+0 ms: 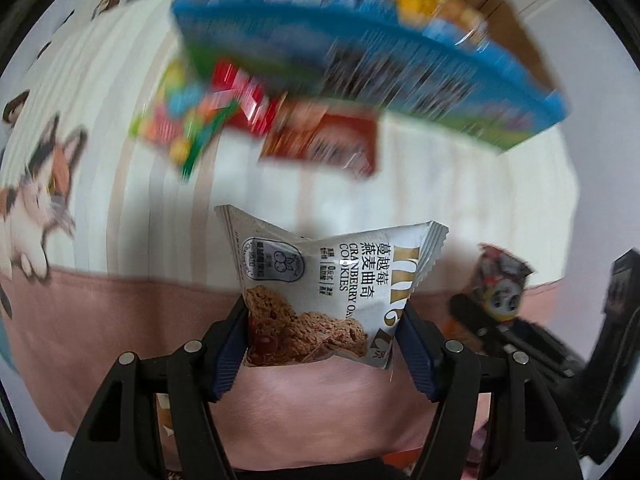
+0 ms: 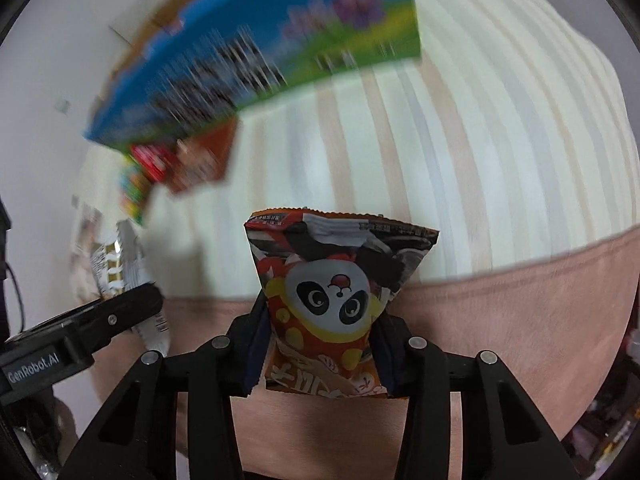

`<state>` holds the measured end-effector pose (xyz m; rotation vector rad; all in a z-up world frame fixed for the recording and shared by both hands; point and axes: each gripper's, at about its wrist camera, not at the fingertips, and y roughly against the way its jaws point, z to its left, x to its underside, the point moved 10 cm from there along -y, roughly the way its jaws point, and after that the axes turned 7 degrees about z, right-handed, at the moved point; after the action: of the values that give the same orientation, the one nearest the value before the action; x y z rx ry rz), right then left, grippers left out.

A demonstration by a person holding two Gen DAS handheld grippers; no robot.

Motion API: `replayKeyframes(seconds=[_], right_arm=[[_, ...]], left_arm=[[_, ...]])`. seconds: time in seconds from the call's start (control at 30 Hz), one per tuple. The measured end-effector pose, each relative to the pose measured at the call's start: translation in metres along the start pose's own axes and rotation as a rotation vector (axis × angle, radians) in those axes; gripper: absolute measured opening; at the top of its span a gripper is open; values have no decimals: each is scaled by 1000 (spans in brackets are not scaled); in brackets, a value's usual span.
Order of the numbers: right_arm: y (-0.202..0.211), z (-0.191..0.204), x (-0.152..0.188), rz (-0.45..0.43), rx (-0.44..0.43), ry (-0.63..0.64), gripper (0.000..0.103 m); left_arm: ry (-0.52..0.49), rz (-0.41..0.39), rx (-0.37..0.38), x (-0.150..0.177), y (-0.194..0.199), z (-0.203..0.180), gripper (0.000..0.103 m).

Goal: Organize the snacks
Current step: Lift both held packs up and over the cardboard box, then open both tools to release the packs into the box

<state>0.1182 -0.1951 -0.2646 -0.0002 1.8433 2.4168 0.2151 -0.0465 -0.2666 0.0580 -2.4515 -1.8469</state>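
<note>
My left gripper (image 1: 324,320) is shut on a grey cranberry oat cookie packet (image 1: 320,280) and holds it above the pink blanket edge. My right gripper (image 2: 320,328) is shut on an orange panda snack packet (image 2: 332,292). That packet and the right gripper (image 1: 500,308) also show at the right of the left wrist view. The cookie packet (image 2: 120,268) and left gripper show at the left of the right wrist view. A blue snack box (image 1: 360,64) stands ahead, blurred; it also shows in the right wrist view (image 2: 256,52).
A striped cream cover (image 2: 460,160) with a pink border (image 1: 120,320) lies below. A colourful candy packet (image 1: 184,120), a red packet (image 1: 244,100) and a brown packet (image 1: 324,140) lie by the box. A cardboard box (image 1: 500,4) stands behind.
</note>
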Motion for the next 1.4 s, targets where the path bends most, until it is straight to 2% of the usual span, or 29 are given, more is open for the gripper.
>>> replayKeyframes(seconds=[0.13, 0.2, 0.3, 0.37, 0.47, 0.63, 0.8, 0.97, 1.03, 1.07, 1.1, 1.13, 1.2, 1.4], right_arm=[[47, 26, -38, -68, -75, 12, 47], [77, 40, -67, -110, -104, 30, 47], [110, 52, -103, -150, -118, 61, 47], [123, 57, -129, -155, -106, 79, 47], [134, 52, -168, -152, -50, 100, 47], [116, 41, -215, -74, -11, 74, 47], [87, 27, -241, -1, 29, 53, 47], [69, 16, -239, 61, 27, 15, 49], [65, 11, -241, 79, 40, -8, 61], [64, 9, -242, 82, 56, -12, 80], [63, 8, -244, 82, 69, -10, 93], [67, 10, -242, 80, 68, -6, 94], [66, 9, -241, 88, 83, -3, 94], [62, 12, -236, 95, 105, 15, 96]], left_arm=[[-26, -51, 88, -40, 49, -32, 66], [-39, -65, 134, -65, 69, -51, 66], [-63, -67, 173, -108, 89, -78, 67], [-73, -51, 173, -137, 90, -91, 67], [-50, 17, 202, -171, 84, -101, 67], [19, 129, 244, -212, 50, -108, 67], [55, 200, 260, -226, 23, -111, 67], [71, 302, 262, -224, -3, -112, 67], [64, 329, 261, -221, -12, -112, 72], [60, 331, 257, -221, -14, -112, 76], [54, 329, 245, -220, -17, -111, 85], [53, 331, 243, -219, -18, -111, 90], [60, 331, 251, -217, -19, -110, 93], [63, 301, 257, -213, -9, -105, 96]])
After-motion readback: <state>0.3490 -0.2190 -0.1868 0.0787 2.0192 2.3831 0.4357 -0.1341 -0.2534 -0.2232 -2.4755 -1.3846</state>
